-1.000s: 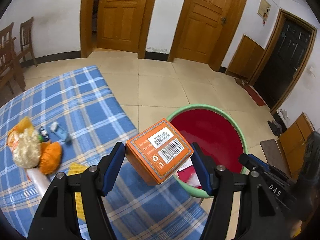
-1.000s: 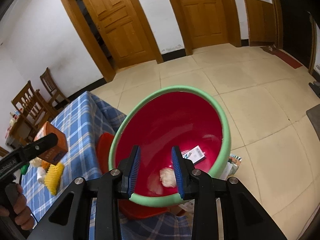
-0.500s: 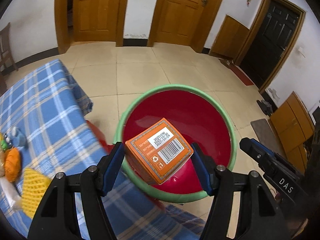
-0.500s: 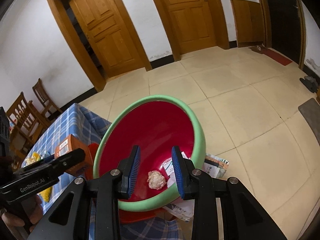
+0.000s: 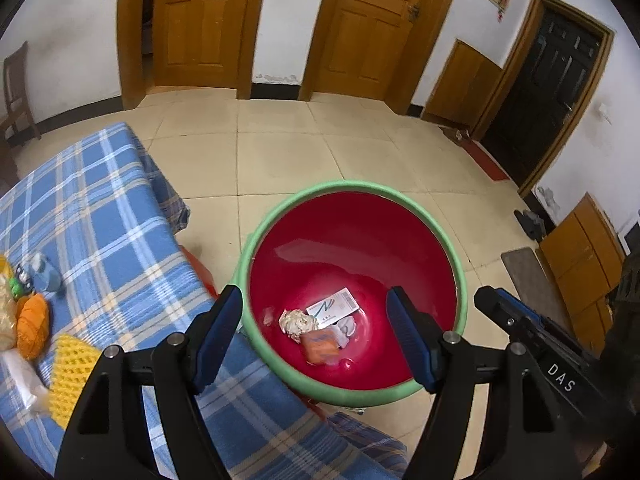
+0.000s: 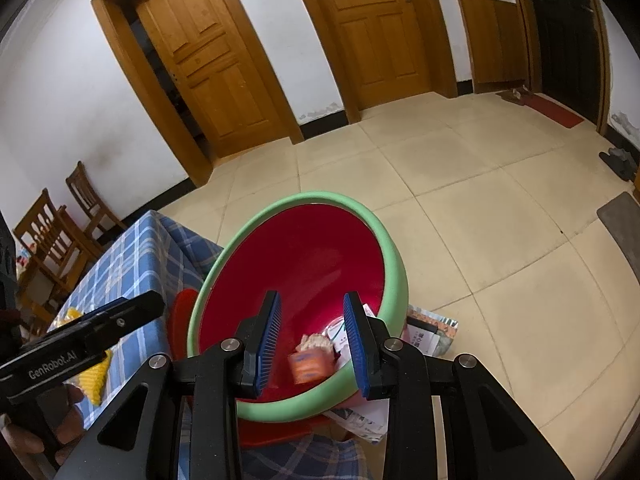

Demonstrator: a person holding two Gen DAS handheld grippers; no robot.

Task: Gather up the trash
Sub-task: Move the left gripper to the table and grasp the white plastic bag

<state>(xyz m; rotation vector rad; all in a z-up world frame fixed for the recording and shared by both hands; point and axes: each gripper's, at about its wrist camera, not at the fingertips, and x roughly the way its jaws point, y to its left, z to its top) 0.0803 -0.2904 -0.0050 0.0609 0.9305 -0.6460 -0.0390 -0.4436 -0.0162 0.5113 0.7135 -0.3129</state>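
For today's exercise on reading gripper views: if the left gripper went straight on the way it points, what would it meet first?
Probably the red basin, landing on the orange box lying inside.

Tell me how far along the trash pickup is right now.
Done: the orange box, a crumpled wad and a white card lie in the red basin. In hand: nothing; the left gripper is opening over it, the right gripper empty. Left: the yellow net and orange item on the tablecloth.
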